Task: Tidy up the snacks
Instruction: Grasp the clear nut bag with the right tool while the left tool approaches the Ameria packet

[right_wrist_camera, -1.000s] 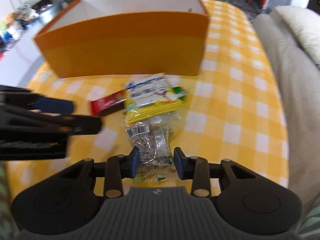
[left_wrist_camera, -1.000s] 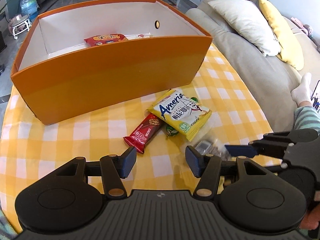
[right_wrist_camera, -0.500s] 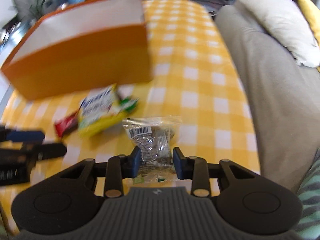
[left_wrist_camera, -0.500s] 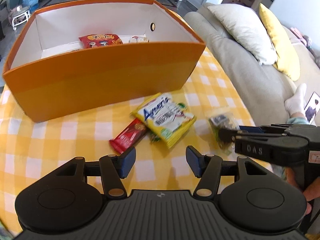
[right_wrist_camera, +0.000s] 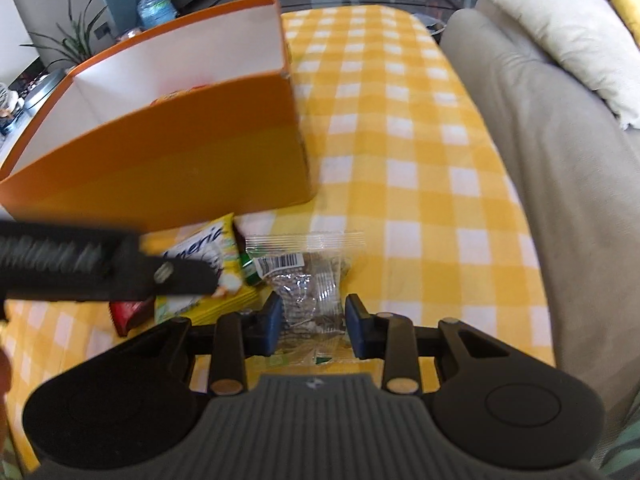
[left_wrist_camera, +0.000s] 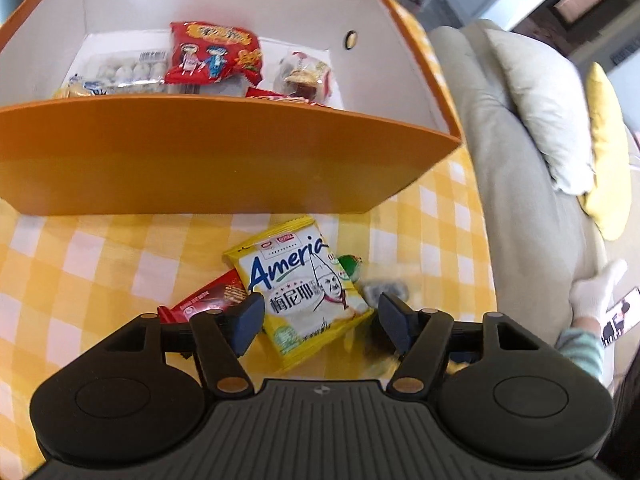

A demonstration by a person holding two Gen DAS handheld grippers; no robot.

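An orange box (left_wrist_camera: 200,160) with white inner walls stands on the yellow checked table. It holds a red bag (left_wrist_camera: 212,52), a white tray pack (left_wrist_camera: 128,68) and a small wrapped cake (left_wrist_camera: 306,74). In front of the box lies a yellow packet (left_wrist_camera: 304,280) over a red bar (left_wrist_camera: 212,296) and a green sweet (left_wrist_camera: 350,266). My left gripper (left_wrist_camera: 320,316) hovers over the yellow packet; its jaws are opening and straddle it without pressing. My right gripper (right_wrist_camera: 314,326) is shut on a clear packet of dark seeds (right_wrist_camera: 308,280), just right of the yellow packet (right_wrist_camera: 200,248). The left gripper's finger (right_wrist_camera: 180,276) crosses that view.
A grey sofa (right_wrist_camera: 540,140) with a cream pillow (left_wrist_camera: 540,100) and a yellow pillow (left_wrist_camera: 604,152) runs along the table's right edge. A person's socked foot (left_wrist_camera: 596,292) rests there. The orange box (right_wrist_camera: 180,168) fills the table's left half; bare tablecloth (right_wrist_camera: 400,120) lies to its right.
My left gripper has moved forward over the yellow packet and its jaws have widened. The right gripper has kept the clear packet and swung with it beside the pile.
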